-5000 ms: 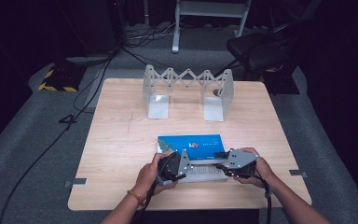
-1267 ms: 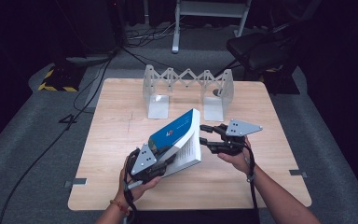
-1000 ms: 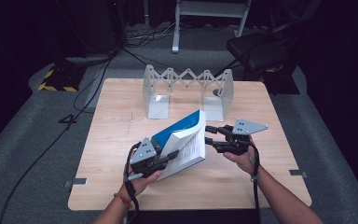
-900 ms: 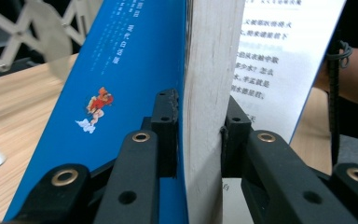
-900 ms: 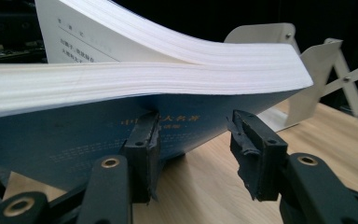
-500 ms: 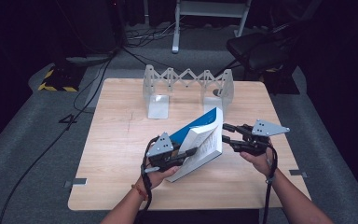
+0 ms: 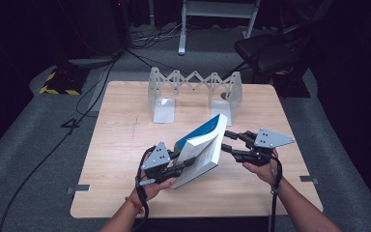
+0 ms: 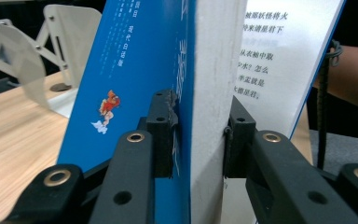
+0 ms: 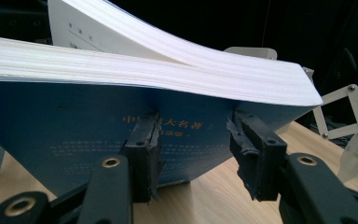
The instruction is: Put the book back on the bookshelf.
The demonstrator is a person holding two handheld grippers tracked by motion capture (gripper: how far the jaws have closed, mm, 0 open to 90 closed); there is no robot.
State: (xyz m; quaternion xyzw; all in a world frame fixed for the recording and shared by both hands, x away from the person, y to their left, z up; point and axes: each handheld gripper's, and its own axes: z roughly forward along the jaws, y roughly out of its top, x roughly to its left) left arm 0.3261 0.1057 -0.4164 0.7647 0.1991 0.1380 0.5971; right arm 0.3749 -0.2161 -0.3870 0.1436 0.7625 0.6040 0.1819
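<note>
Two grippers work one thick paperback book (image 7: 200,150), blue cover, white page block, held tilted above the wooden table (image 7: 125,145) approx. mid-table, nearer the person's side. Far behind it stands a white accordion-style book rack (image 7: 193,89), two plate ends w/ scissor links between; book and rack are well apart.

Left gripper (image 7: 174,166) clamps the book's lower end: in the left gripper view its jaws sit one on the blue cover, one on the far side of the page block, pads pressed flat, so it carries the book. Right gripper (image 7: 232,145) sits at the book's upper right edge. In the right gripper view its jaws stand apart w/ the blue cover showing between them and the page edges fanning just above; whether the pads actually pinch anything can't be told from these pics.

Handling, as a judgement: book looks fairly heavy for a one-end grip, stiff along the spine but floppy across the pages. Page block already splits open at the free end, so it'll likely sag or fan if tilted more. Cover looks glossy, prob. slippery under hard pads. Best hold is across the full thickness near the spine, both covers squeezed together, as the left one does. Gripping the loose fore-edge risks creased pages or the cover peeling back. Not fragile otherwise; corners may dent if dropped on the table.
</note>
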